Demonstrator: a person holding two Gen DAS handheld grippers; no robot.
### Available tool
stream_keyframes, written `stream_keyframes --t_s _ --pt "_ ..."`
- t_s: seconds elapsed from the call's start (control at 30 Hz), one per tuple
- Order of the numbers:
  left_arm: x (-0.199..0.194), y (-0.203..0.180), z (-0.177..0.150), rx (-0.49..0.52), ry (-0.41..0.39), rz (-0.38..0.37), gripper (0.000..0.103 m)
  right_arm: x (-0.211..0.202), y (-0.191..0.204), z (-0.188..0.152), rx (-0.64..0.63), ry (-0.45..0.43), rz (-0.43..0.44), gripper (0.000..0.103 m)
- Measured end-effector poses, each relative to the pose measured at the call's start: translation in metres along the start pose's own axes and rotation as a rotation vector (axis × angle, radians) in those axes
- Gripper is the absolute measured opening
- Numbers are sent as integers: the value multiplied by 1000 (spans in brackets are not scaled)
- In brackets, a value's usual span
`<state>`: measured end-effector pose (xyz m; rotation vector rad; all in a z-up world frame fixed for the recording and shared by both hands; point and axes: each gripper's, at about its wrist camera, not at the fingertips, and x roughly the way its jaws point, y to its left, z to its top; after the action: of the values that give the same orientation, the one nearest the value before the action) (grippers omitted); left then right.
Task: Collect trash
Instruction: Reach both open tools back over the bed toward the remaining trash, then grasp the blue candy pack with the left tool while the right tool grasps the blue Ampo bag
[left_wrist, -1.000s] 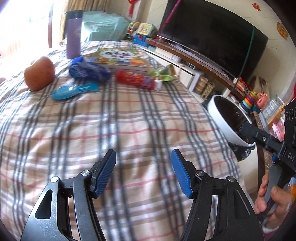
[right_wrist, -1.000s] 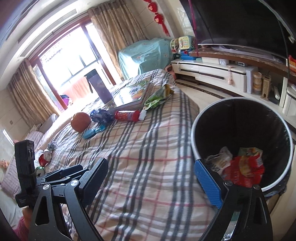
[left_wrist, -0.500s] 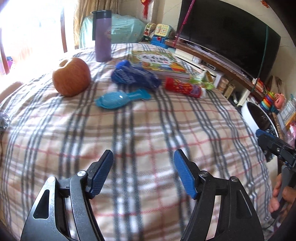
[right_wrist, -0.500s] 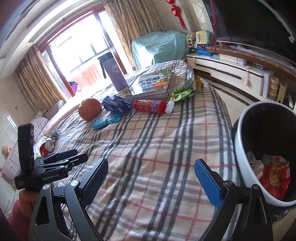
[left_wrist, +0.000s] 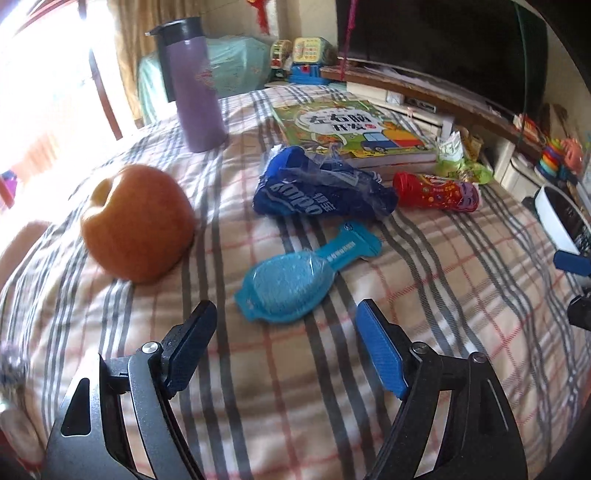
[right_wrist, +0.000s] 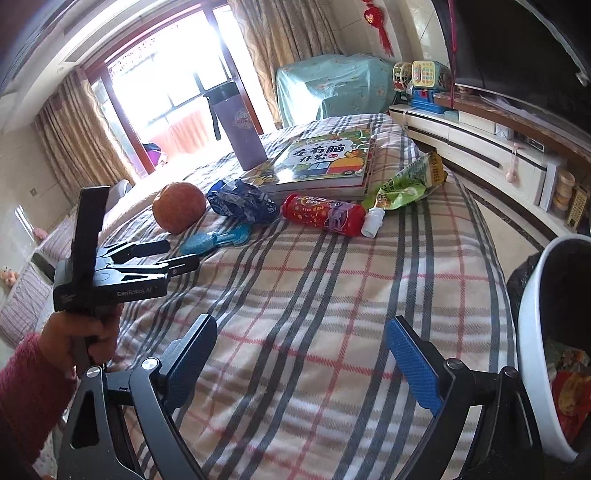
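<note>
Both wrist views downward over shared bedspread (left_wrist: 424, 266)

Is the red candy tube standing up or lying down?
Lying down. The red candy tube rests on its side on the plaid blanket, white cap pointing sideways.

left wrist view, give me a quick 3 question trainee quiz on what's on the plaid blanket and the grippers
1. True or false: the left gripper is already shut on the light blue spoon-shaped packet.
2. Which item lies directly against the picture book? A. apple B. dark blue crumpled wrapper C. purple flask
3. Fill in: the red snack tube has a ____ cap.

Key
1. False: its jaws are opening, nothing between them, the packet just ahead.
2. B
3. White; the cap shows in the right wrist view.
</note>
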<state>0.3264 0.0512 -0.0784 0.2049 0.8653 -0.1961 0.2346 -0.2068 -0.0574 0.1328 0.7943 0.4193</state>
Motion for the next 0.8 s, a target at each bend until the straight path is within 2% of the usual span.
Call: stream_keyframes --t_s 0.2,0.23,0.27,0.3,0.37,0.43,0.53,0.8 --pt "20 -8 12 50 16 -11 80 17 -2 12 2 10 -7 88" --pt "22 -8 12 50 19 -18 75 19 -2 14 2 13 -7 87" --pt "23 -8 12 46 18 -40 62 22 -2 15 2 15 -8 84" --pt "23 -8 12 45 17 -67 59 24 -1 17 1 17 -8 83" --pt "20 -10 10 51 17 -57 58 28 2 20 -2 8 -7 74" --pt "13 -10 6 41 20 -66 57 30 6 25 -9 -8 -7 70" --pt "-3 -4 -8 -10 33 -85 57 38 17 35 -36 -14 7 66" --pt "-53 21 -71 -216 33 -84 57 76 53 59 -179 -28 34 67"
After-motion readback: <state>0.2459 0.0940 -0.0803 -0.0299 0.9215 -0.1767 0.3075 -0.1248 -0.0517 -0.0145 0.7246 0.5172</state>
